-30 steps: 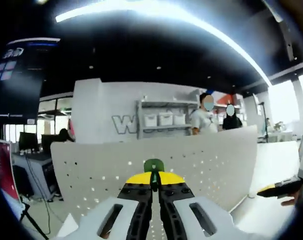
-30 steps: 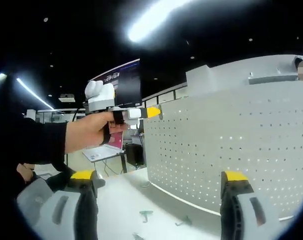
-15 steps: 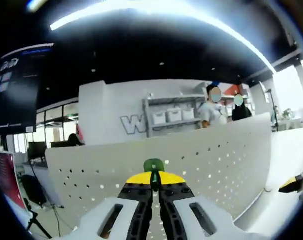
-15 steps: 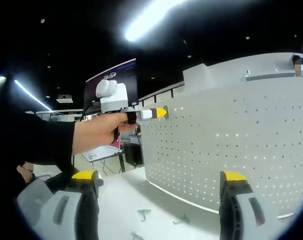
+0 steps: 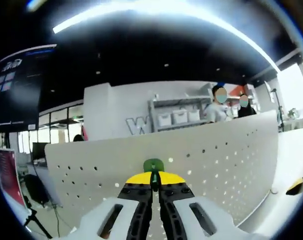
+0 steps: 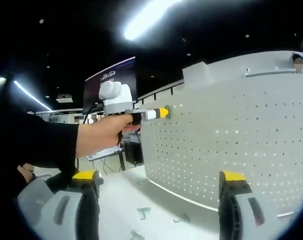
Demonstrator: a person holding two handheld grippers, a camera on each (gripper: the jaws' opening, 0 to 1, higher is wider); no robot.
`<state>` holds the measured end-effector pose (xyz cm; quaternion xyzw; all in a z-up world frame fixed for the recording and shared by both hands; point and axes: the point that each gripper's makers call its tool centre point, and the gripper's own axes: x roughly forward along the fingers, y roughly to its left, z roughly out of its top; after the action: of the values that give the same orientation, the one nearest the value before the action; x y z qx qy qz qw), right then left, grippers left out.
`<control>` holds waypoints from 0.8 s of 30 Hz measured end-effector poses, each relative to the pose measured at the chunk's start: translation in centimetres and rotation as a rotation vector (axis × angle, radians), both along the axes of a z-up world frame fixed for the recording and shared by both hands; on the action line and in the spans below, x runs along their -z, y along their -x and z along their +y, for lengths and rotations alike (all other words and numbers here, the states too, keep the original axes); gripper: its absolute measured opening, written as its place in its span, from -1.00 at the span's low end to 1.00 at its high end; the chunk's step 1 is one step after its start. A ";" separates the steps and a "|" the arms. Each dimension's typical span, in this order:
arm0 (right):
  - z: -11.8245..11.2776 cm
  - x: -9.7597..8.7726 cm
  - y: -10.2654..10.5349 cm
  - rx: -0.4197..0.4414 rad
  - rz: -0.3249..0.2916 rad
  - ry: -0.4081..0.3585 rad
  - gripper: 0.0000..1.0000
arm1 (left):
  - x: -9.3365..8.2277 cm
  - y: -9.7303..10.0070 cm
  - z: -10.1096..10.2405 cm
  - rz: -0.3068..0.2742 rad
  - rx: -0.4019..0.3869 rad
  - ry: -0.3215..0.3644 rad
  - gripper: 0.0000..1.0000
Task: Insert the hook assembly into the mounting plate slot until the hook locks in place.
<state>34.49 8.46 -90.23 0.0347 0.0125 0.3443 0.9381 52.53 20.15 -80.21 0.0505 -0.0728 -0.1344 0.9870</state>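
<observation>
While the green hook point(image 5: 153, 165) sits at lower centre of the left gripper view, pinched between the closed jaws of the left gripper point(image 5: 152, 186), its head meets the white pegboard point(image 5: 216, 165) near the top edge. In the right gripper view the same gripper point(image 6: 164, 112) touches the board at centre-left, held by a hand point(image 6: 103, 132). The right gripper point(image 6: 159, 200) stands wide apart, holding nothing; 2 more green hooks point(image 6: 145, 212) lie on the table point(image 6: 121, 192) at the bottom. To seat it well, I judge, keep the hook square to a hole and push straight in until it catches. A large "W" point(image 5: 141, 125) shows on the far wall; the dark screen point(image 5: 16, 90) is unreadable.
</observation>
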 end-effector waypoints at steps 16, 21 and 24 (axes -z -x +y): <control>0.2 0.7 -0.1 -0.013 0.028 -0.006 0.89 | 0.0 -0.4 0.0 -0.020 -0.026 -0.046 -0.94; 0.3 0.9 -0.1 -0.017 0.036 -0.003 0.89 | 0.0 -0.6 -0.2 -0.018 -0.049 -0.078 -0.94; 0.2 1.0 -0.1 -0.015 0.038 -0.005 0.88 | 0.0 -0.6 -0.3 -0.020 -0.065 -0.130 -0.94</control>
<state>34.55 8.67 -91.19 0.0434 0.0295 0.3508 0.9350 53.11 19.89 -80.25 0.1179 -0.0721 -0.1063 0.9847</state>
